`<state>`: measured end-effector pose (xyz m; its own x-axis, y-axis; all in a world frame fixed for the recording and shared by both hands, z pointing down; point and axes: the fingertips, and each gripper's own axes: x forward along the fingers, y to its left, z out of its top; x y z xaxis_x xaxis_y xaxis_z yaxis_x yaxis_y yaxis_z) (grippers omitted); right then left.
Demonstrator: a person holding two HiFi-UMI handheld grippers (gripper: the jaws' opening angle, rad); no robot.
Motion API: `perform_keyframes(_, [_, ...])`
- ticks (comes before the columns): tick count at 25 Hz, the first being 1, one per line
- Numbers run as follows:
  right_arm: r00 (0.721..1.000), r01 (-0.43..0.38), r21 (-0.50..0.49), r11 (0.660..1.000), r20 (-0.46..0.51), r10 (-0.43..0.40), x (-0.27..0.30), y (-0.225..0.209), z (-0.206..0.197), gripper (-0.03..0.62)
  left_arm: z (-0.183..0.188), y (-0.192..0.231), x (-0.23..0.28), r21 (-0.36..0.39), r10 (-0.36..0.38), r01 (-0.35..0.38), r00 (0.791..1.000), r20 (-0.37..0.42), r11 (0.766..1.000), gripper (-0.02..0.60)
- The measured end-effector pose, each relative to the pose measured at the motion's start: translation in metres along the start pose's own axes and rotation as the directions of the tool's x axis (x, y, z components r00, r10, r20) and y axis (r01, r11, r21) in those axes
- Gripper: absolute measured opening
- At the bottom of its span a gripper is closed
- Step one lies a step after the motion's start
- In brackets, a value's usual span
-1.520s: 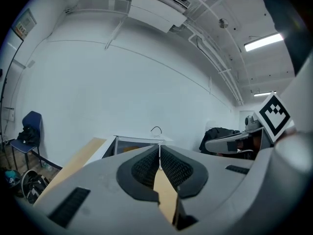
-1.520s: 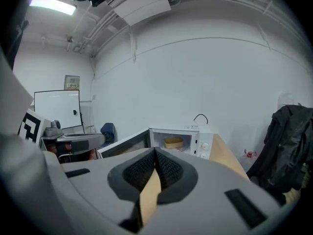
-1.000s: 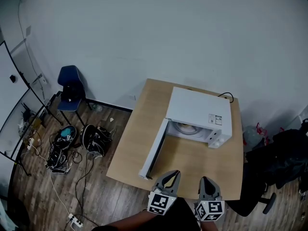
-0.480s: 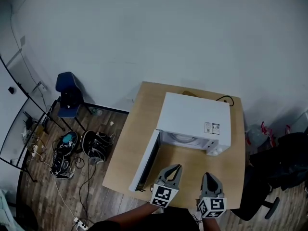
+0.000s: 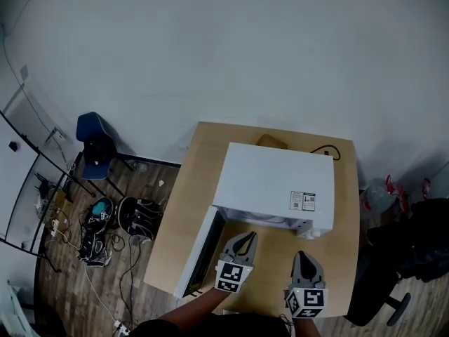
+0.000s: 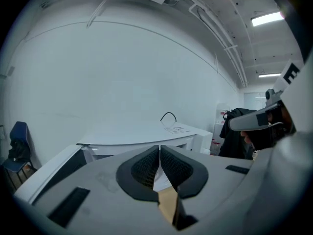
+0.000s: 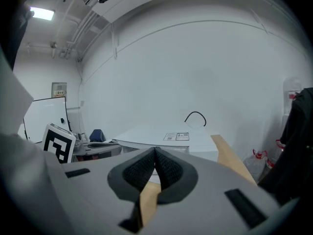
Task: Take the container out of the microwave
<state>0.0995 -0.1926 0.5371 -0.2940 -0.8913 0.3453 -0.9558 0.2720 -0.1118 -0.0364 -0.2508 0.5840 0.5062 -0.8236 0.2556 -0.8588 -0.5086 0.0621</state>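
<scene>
A white microwave (image 5: 273,181) stands on a wooden table (image 5: 196,188), its door (image 5: 198,253) swung open to the left. Its top hides the cavity in the head view, so no container shows. My left gripper (image 5: 243,239) hovers in front of the open cavity, just right of the door, jaws shut and empty. My right gripper (image 5: 303,260) is beside it, below the microwave's control side, also shut on nothing. In the left gripper view the shut pads (image 6: 159,153) point at the microwave (image 6: 142,135). The right gripper view shows shut pads (image 7: 155,156) before the microwave (image 7: 161,133).
A brown box (image 5: 272,141) and a black cable (image 5: 325,149) lie behind the microwave. On the floor to the left are a blue chair (image 5: 95,142), bags and loose cables (image 5: 105,220). To the right stands a black office chair (image 5: 393,286) with dark clothing.
Both grippers have moved forward to the microwave's front. The head view has shifted over the microwave, so the plate and container inside have slipped out of sight under its top.
</scene>
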Motion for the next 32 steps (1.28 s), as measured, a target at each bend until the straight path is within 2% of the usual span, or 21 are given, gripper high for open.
perform_keyframes(4, [1.000, -0.020, 0.003, 1.000, -0.008, 0.020, 0.019, -0.007, -0.001, 0.057, -0.008, 0.014, 0.024, -0.010, 0.022, -0.022, 1.000, -0.015, 1.000, 0.017])
perform_keyframes(10, [0.999, -0.034, 0.008, 0.999, -0.036, 0.034, 0.038, -0.017, -0.006, 0.057, -0.026, 0.016, 0.065, 0.024, -0.008, 0.008, 1.000, -0.026, 1.000, 0.018])
perform_keyframes(17, [0.999, -0.016, 0.004, 1.000, -0.044, 0.016, 0.048, -0.040, -0.002, 0.057, -0.051, 0.014, 0.103, 0.105, -0.029, 0.038, 0.996, -0.086, 0.994, 0.018])
perform_keyframes(21, [0.998, -0.014, -0.002, 1.000, -0.055, 0.014, 0.048, -0.051, -0.008, 0.057, -0.066, 0.014, 0.120, 0.170, -0.016, 0.034, 0.994, -0.111, 0.985, 0.020])
perform_keyframes(26, [0.997, -0.016, 0.010, 1.000, -0.069, 0.016, 0.052, -0.061, -0.018, 0.057, -0.079, 0.023, 0.143, 0.188, -0.006, 0.033, 0.990, -0.138, 0.982, 0.062])
perform_keyframes(32, [0.995, -0.037, 0.006, 0.999, -0.095, 0.038, 0.058, -0.059, -0.028, 0.057, -0.097, 0.028, 0.169, 0.287, -0.022, 0.077, 0.981, -0.192, 0.955, 0.163])
